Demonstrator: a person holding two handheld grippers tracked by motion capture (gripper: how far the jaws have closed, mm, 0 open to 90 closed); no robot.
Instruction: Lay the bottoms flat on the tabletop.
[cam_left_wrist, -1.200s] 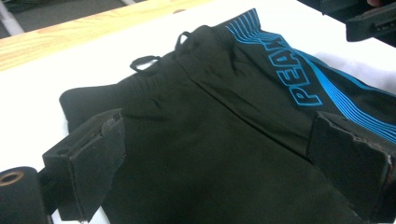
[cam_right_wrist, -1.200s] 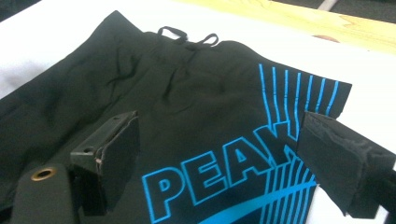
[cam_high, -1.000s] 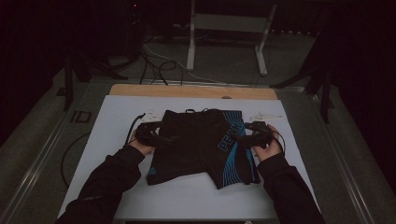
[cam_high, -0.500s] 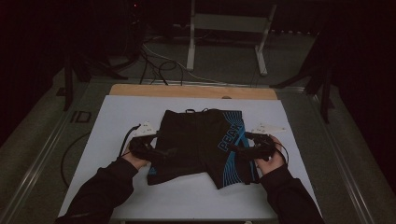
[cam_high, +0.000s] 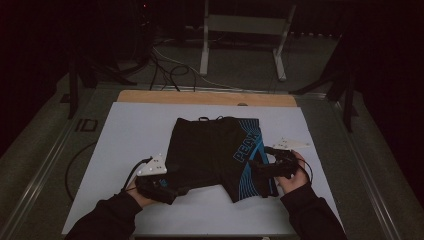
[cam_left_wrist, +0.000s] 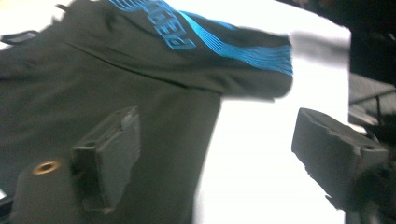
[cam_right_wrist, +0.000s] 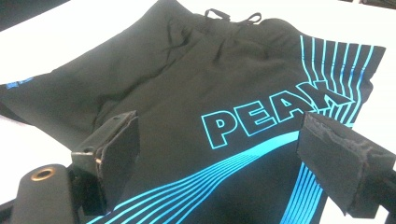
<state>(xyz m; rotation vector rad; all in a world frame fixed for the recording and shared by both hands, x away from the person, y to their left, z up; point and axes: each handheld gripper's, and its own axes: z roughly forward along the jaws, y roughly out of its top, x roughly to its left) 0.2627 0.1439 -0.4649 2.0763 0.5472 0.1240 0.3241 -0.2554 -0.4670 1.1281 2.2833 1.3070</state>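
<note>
On the white table top (cam_high: 130, 135), centre: 1 pair of black shorts (cam_high: 210, 150), laid flat, waistband away from the person, blue stripes and lettering on the leg at the person's right.

Left gripper (cam_high: 175, 191): at the hem of the left leg, low over the table. Its jaws have just been closing yet stand apart; in the left gripper view 1 jaw lies over the black cloth (cam_left_wrist: 140, 116), the other over bare table, with the hem edge between them and no pinch made.

Right gripper (cam_high: 256, 169): over the striped leg, jaws spread, hovering above the lettering (cam_right_wrist: 275, 116) with nothing between them.

Step in hand, as judged: taking hold of the left leg hem, likely for a fold.

Handling notes:
- Slide the lower jaw under the hem before closing, so that both layers are caught.
- Bite close to the corner; a shallow pinch may slip.
- Keep the right gripper low on the other leg, so the garment does not drag across the table.
</note>
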